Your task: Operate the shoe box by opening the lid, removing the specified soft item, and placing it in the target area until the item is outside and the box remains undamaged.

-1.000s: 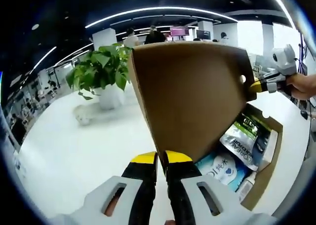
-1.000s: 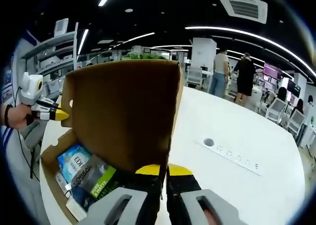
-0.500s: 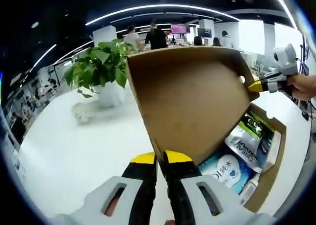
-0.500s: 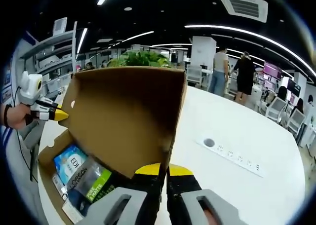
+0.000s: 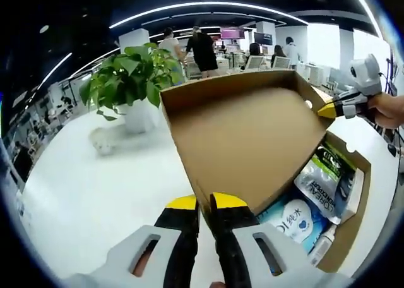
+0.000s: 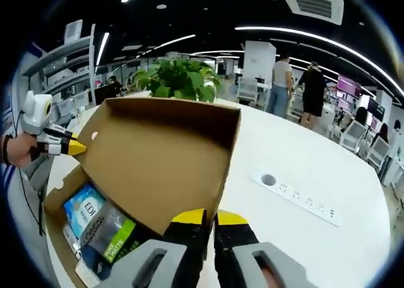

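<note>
Shoe box, lid raised at both corners, contents uncovered.

Potted plant [image 5: 129, 79] on white table [image 5: 82, 187]; left gripper [image 5: 203, 204] with jaws together, clamped on one front corner of the cardboard lid [image 5: 246, 136]; right gripper [image 6: 208, 217] pinched likewise on the other corner. Box [image 6: 53, 206] open below, holding soft pouches: blue-and-white packet [image 5: 291, 217], green-labelled packet [image 6: 110, 234]. Risk, as judged: uneven lift between the two corners could twist and tear the hinge; pushing the lid too far back could crease it.
</note>
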The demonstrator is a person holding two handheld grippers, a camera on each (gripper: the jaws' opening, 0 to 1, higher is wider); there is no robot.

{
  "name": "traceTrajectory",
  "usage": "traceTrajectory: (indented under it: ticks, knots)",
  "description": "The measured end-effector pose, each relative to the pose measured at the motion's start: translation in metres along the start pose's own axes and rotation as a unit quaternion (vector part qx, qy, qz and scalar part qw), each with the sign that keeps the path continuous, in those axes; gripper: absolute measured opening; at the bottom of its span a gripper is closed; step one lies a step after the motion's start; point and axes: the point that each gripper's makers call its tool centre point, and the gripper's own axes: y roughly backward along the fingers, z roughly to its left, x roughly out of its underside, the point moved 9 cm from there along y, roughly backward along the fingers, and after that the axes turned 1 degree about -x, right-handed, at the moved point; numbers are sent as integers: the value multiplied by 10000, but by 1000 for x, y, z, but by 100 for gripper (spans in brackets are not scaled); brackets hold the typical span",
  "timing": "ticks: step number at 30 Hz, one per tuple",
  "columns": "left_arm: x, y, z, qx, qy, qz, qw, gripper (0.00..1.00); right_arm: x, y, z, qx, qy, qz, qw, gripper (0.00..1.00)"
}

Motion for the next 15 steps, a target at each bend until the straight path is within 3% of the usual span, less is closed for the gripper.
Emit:
traceTrajectory:
  ticks: [15]
  knots:
    - [2,-12,-1,-85,-140,154,9997,9,2,-14,-2,10,-71,275,9996,1]
